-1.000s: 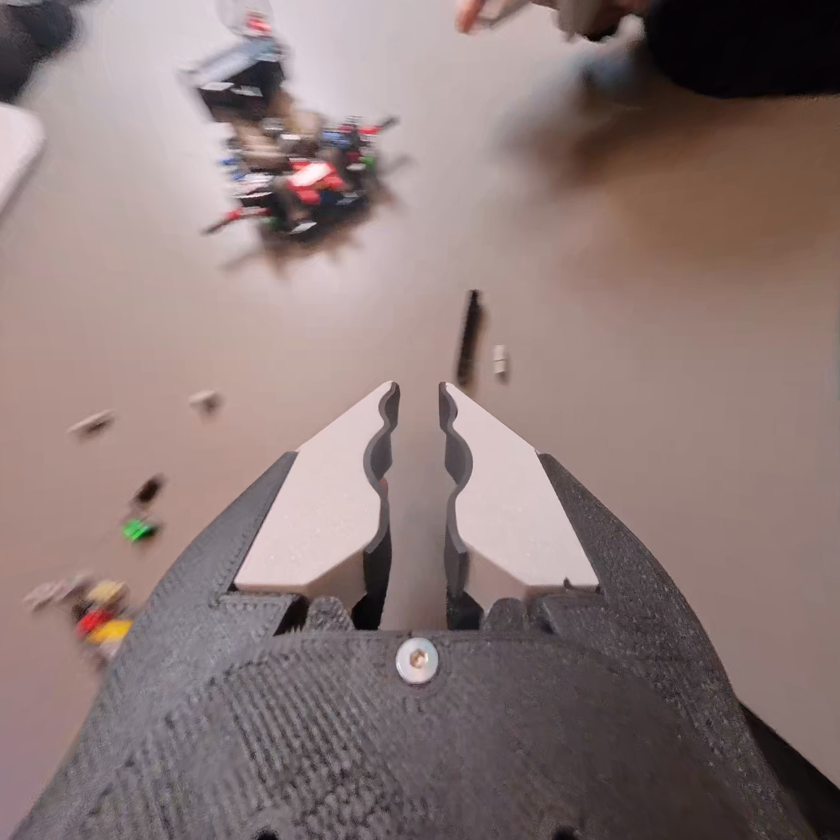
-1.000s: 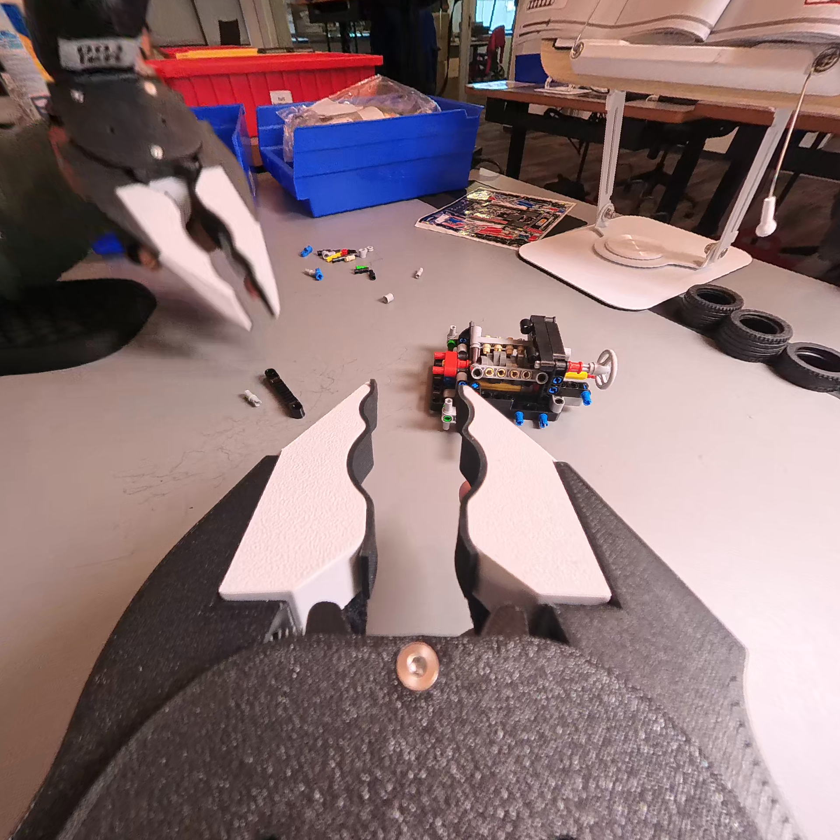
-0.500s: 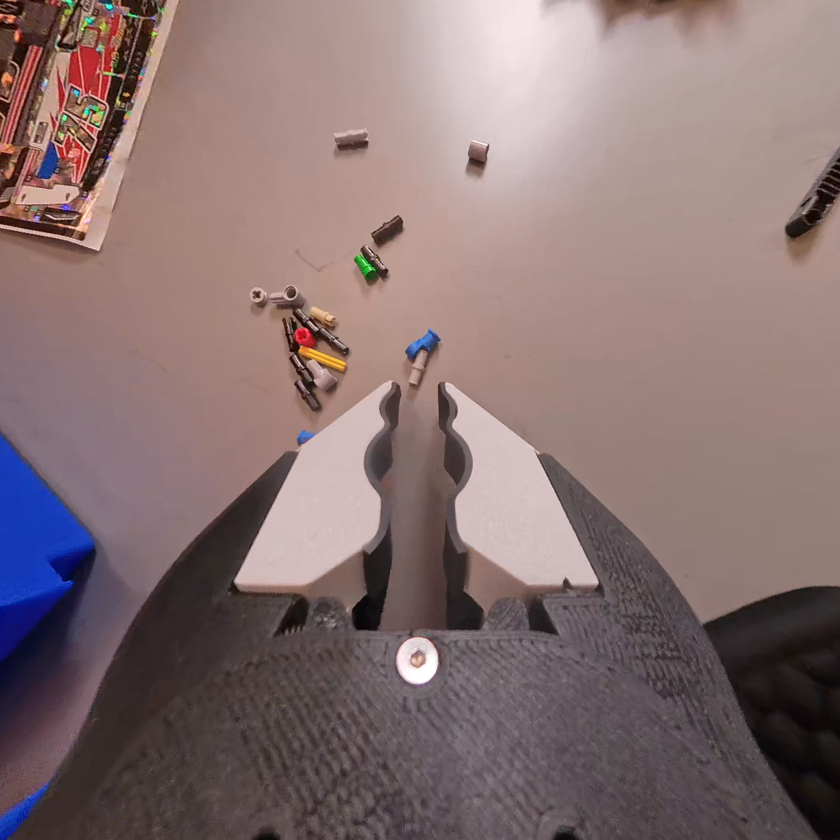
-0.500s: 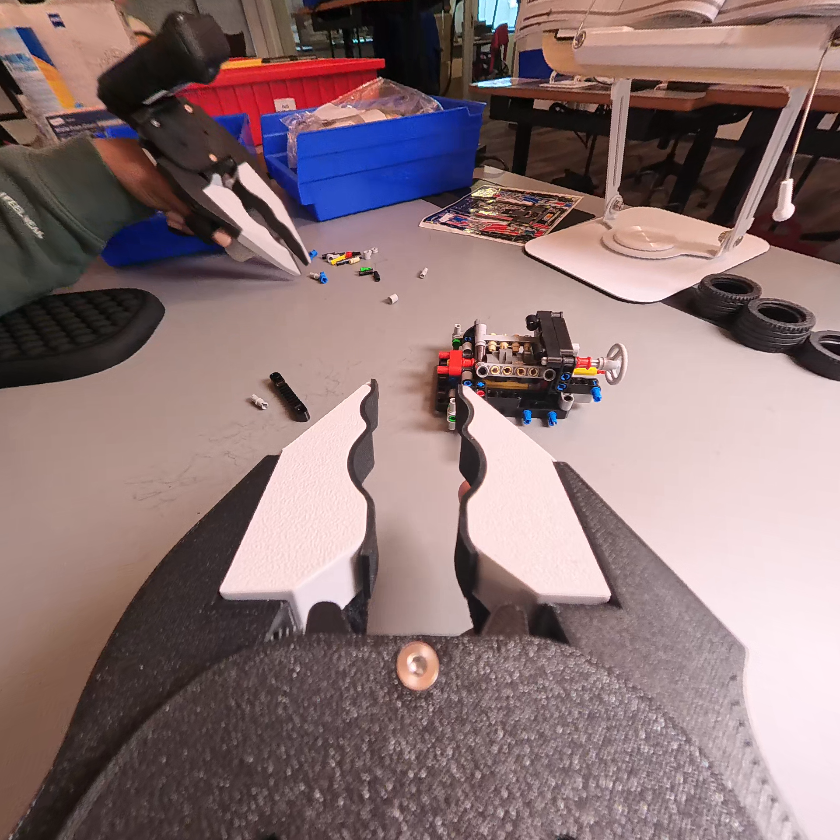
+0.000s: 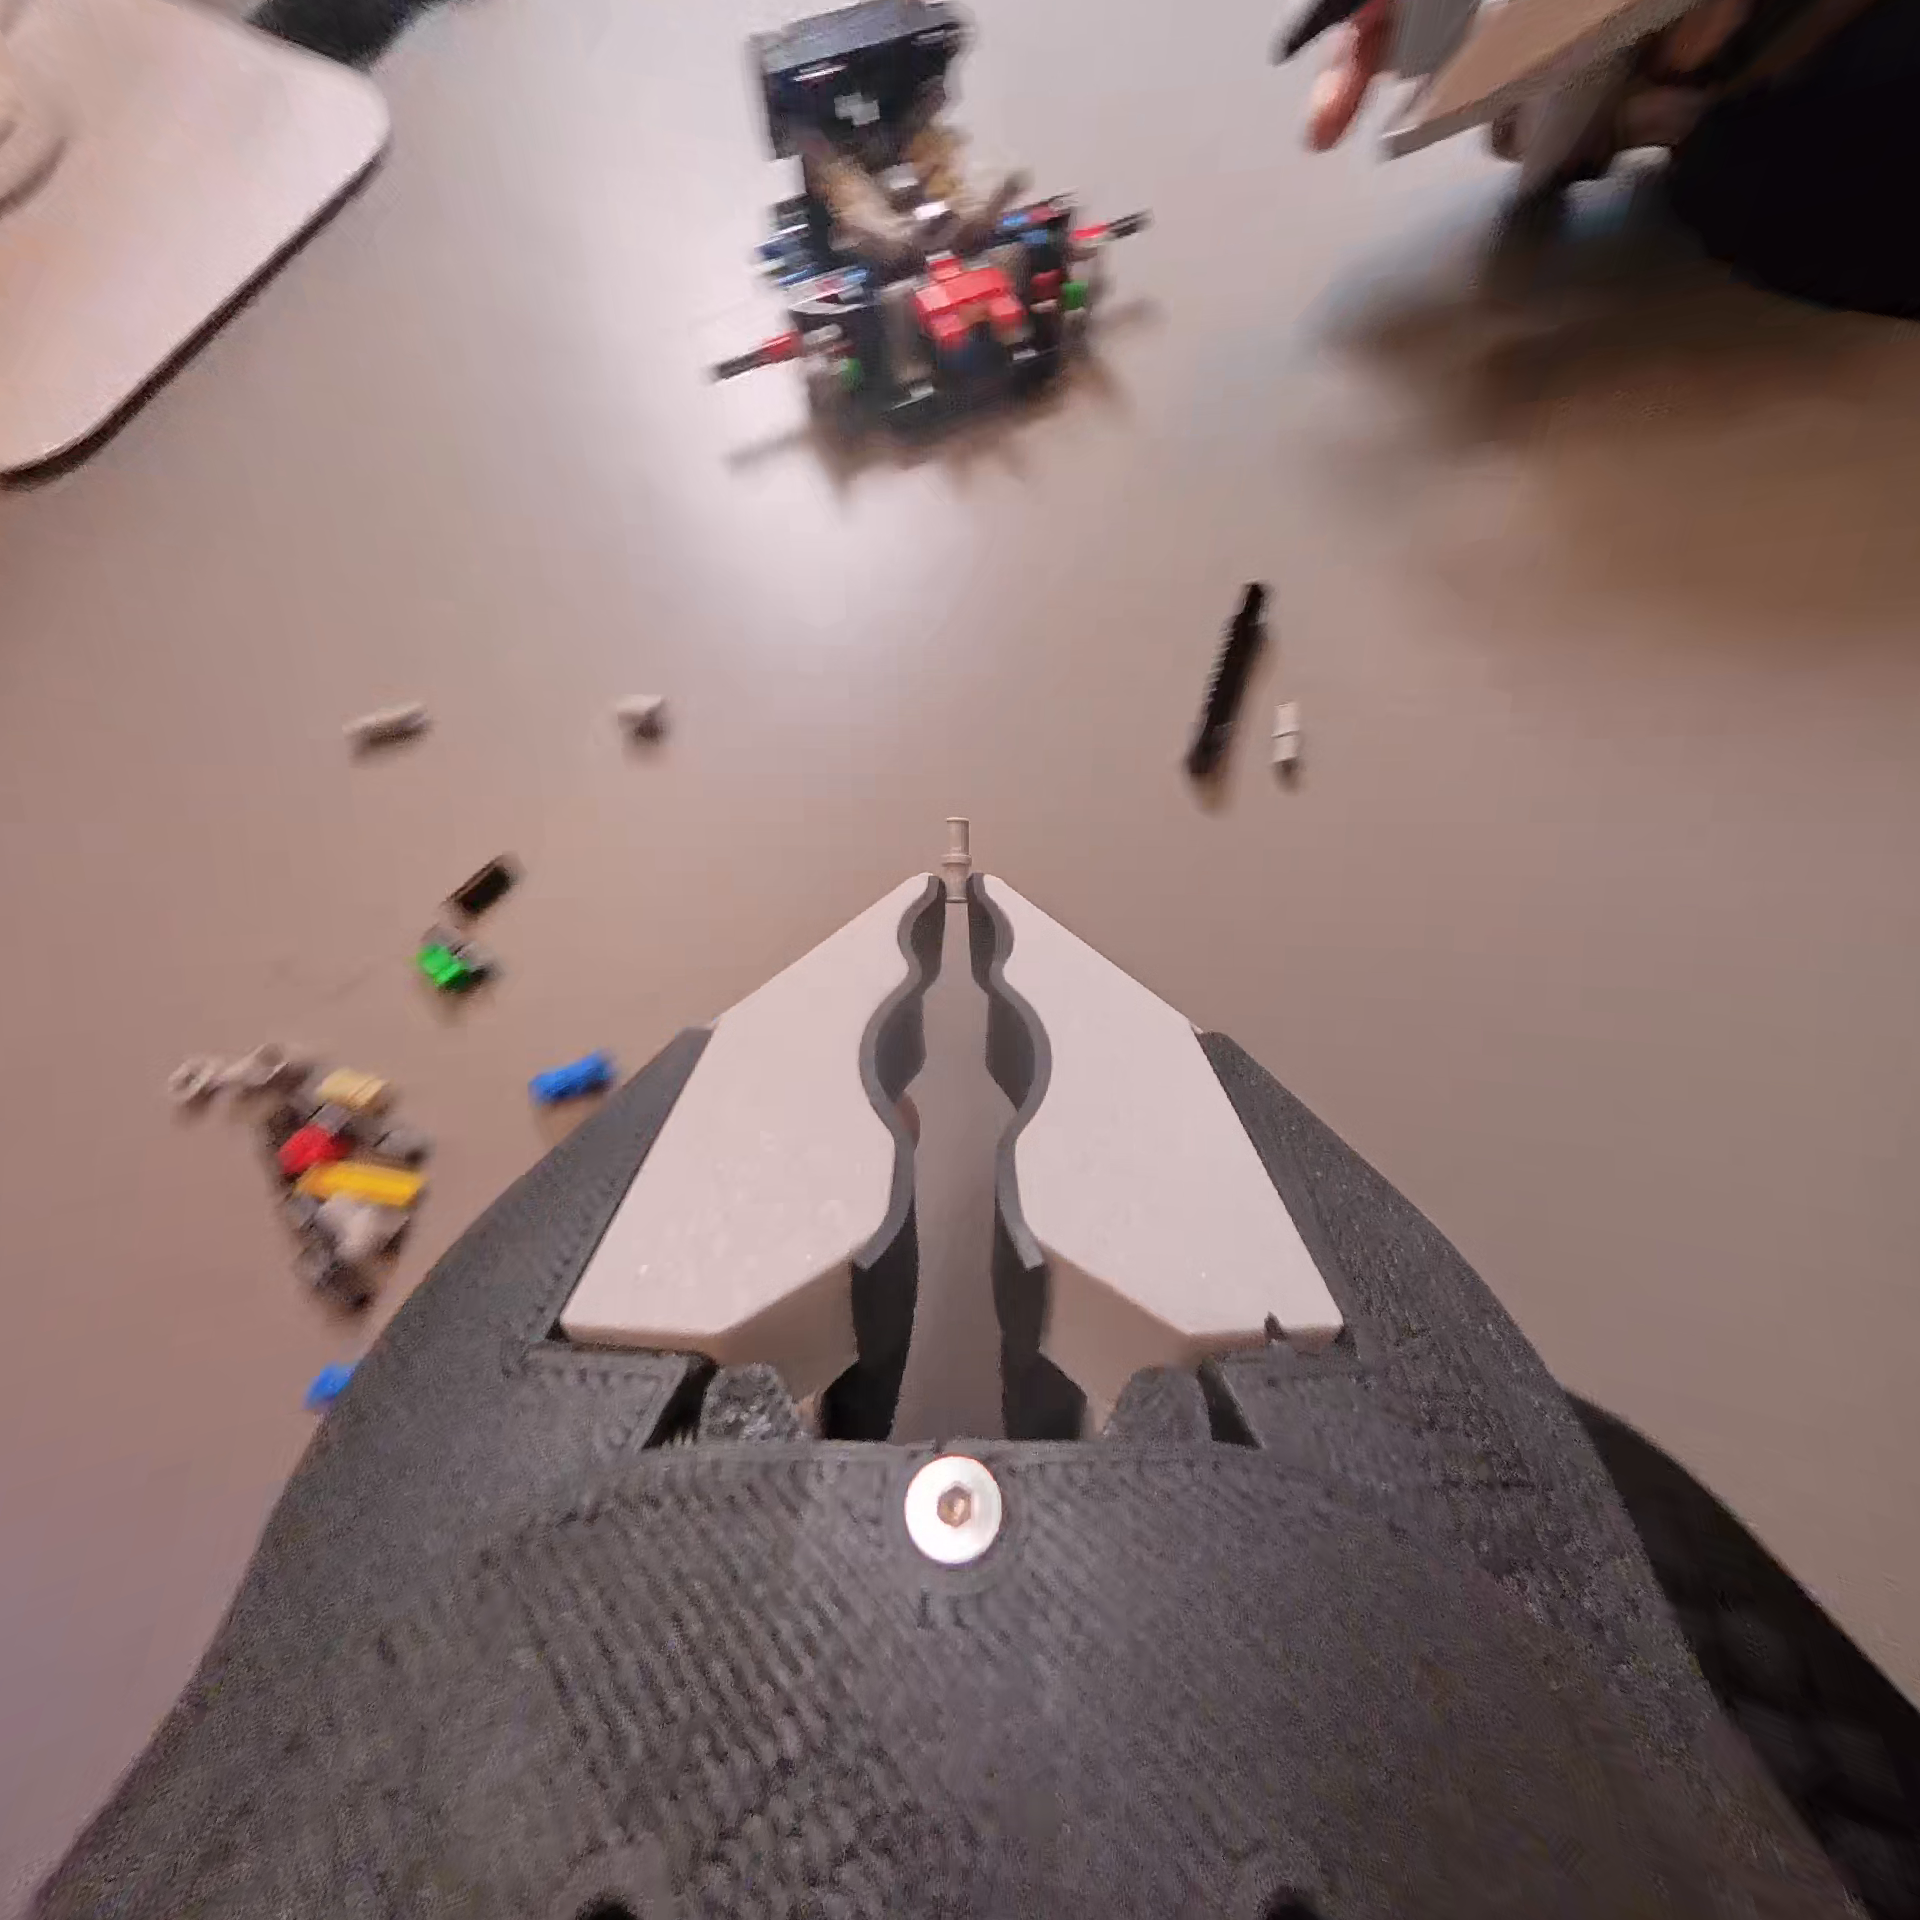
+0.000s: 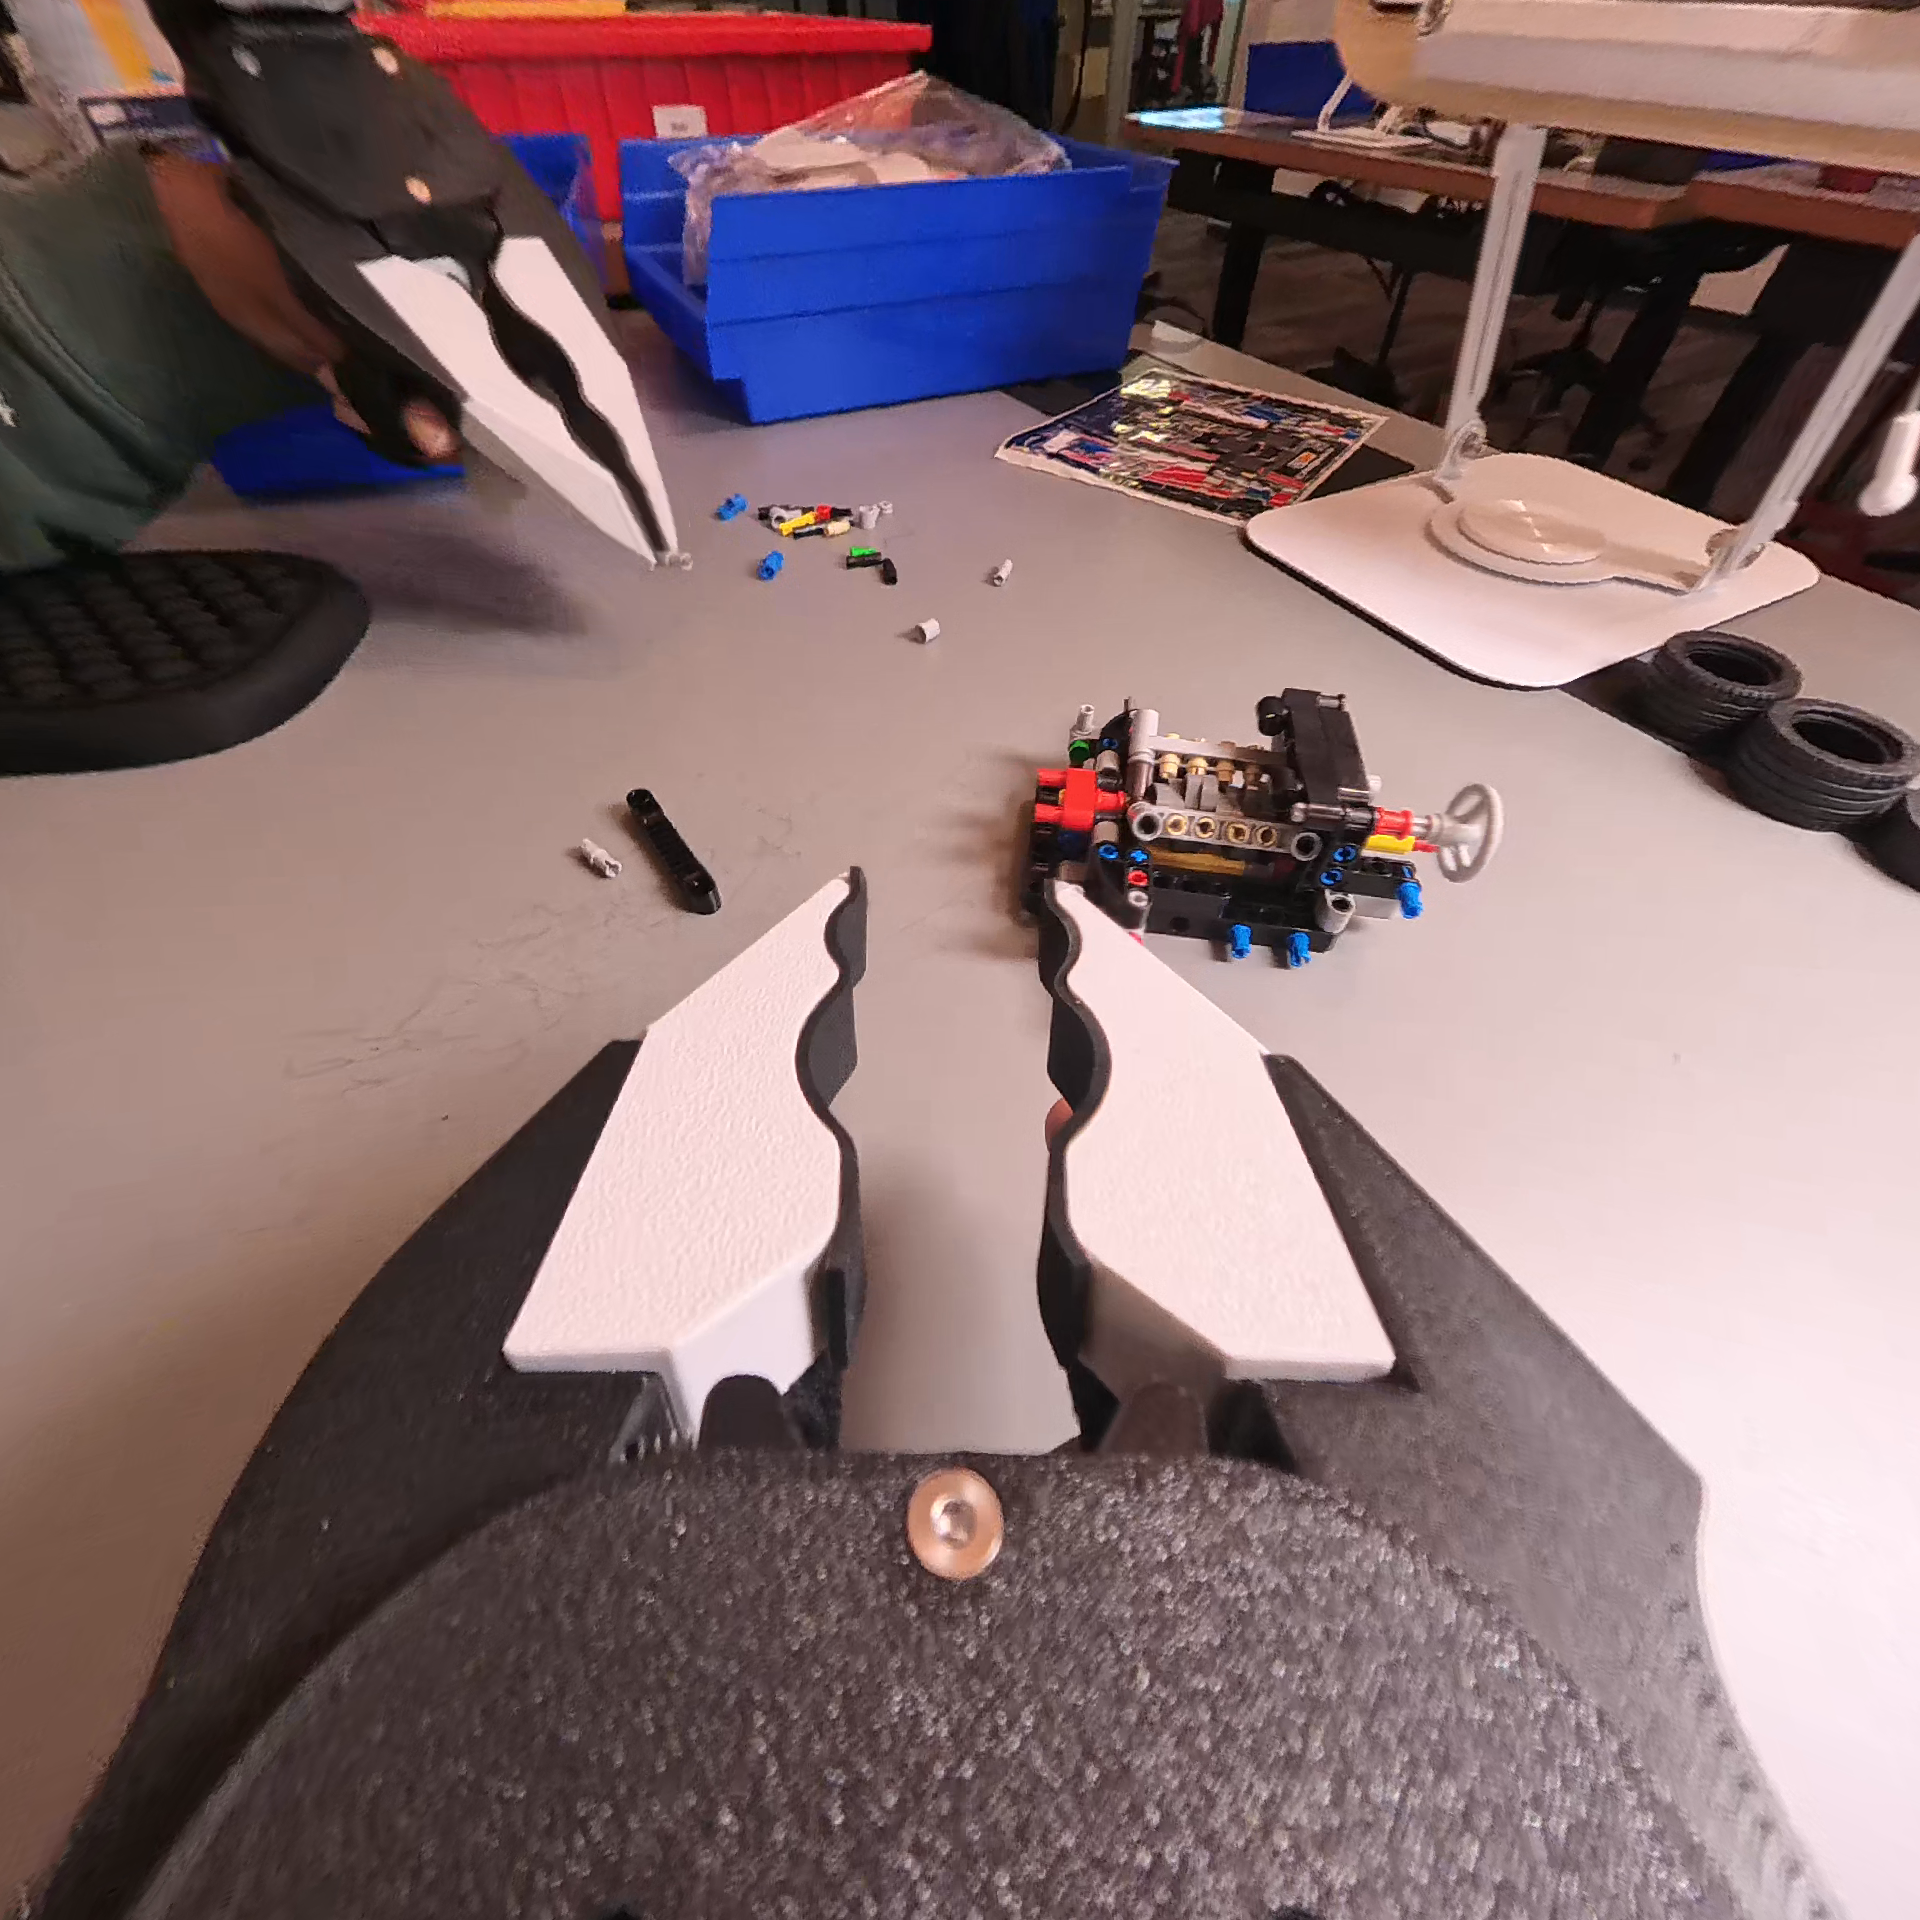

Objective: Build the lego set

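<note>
My left gripper (image 5: 956, 883) is shut on a small grey pin (image 5: 956, 844) that sticks out past its tips. It is held above the table and points toward the part-built lego model (image 5: 914, 281). The right wrist view shows this gripper (image 6: 665, 551) at upper left with the pin (image 6: 677, 561) at its tip. My right gripper (image 6: 951, 899) is open and empty, low over the table just left of the model (image 6: 1236, 831). A black beam (image 6: 673, 850) and a grey pin (image 6: 600, 858) lie left of it.
A pile of small coloured parts (image 6: 821, 516) lies farther back. Behind it stand blue bins (image 6: 894, 260). A sticker sheet (image 6: 1195, 442), a white lamp base (image 6: 1527, 561) and black tyres (image 6: 1766, 717) are at the right. A black mat (image 6: 156, 644) is at the left.
My left gripper went down to the parts pile, shut on a grey pin, then lifted and swung round toward the model. My right gripper has stayed open and almost still.
</note>
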Available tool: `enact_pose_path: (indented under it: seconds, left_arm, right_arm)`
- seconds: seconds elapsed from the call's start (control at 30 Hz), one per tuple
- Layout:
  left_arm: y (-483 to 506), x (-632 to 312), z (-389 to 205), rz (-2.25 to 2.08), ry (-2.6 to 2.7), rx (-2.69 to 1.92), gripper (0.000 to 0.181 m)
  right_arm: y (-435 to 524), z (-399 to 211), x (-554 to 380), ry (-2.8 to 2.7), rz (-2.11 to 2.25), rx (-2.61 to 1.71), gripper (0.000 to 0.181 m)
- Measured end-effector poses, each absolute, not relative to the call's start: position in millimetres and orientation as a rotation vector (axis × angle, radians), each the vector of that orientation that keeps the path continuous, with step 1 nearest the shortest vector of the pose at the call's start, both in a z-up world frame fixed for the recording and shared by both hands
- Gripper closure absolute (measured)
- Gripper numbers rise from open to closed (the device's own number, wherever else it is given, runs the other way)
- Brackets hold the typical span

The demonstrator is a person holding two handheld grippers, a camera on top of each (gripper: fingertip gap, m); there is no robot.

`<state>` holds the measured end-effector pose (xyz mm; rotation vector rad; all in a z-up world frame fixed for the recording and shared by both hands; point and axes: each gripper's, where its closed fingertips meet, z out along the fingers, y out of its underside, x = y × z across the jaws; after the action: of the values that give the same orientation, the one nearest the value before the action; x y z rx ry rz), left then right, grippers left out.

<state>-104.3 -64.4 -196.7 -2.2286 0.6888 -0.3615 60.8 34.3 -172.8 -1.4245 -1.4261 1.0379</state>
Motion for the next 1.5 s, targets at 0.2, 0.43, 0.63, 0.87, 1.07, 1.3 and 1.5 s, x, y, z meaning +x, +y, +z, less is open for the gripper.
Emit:
enact_pose_path:
  seconds: [0.2, 0.43, 0.63, 0.87, 1.07, 1.3, 1.5]
  left_arm:
    - [-67, -19, -214, -0.459, 0.969, -2.187, 0.178]
    - [-60, 15, -225, -0.446, 1.043, -2.164, 0.178]
    - [-59, 21, -232, -0.422, 1.074, -2.180, 0.175]
    - [-56, -6, -211, -0.410, 0.959, -2.159, 0.164]
    - [-60, -31, -224, -0.391, 0.910, -2.213, 0.164]
    - [-66, -24, -213, -0.373, 0.960, -2.171, 0.166]
    - [-74, -21, -221, -0.385, 1.009, -2.166, 0.171]
  right_arm:
    - [26, -175, 59, -1.470, 1.012, -1.390, 0.150]
    - [22, -177, 58, -1.503, 0.993, -1.377, 0.150]
    - [14, -183, 57, -1.569, 0.952, -1.345, 0.150]
    - [10, -188, 55, -1.614, 0.914, -1.338, 0.150]
    - [-30, -203, 44, -1.842, 0.917, -1.264, 0.153]
    - [-59, -226, 32, -2.154, 0.807, -1.147, 0.162]
    - [-62, -232, 22, -2.292, 0.745, -1.089, 0.167]
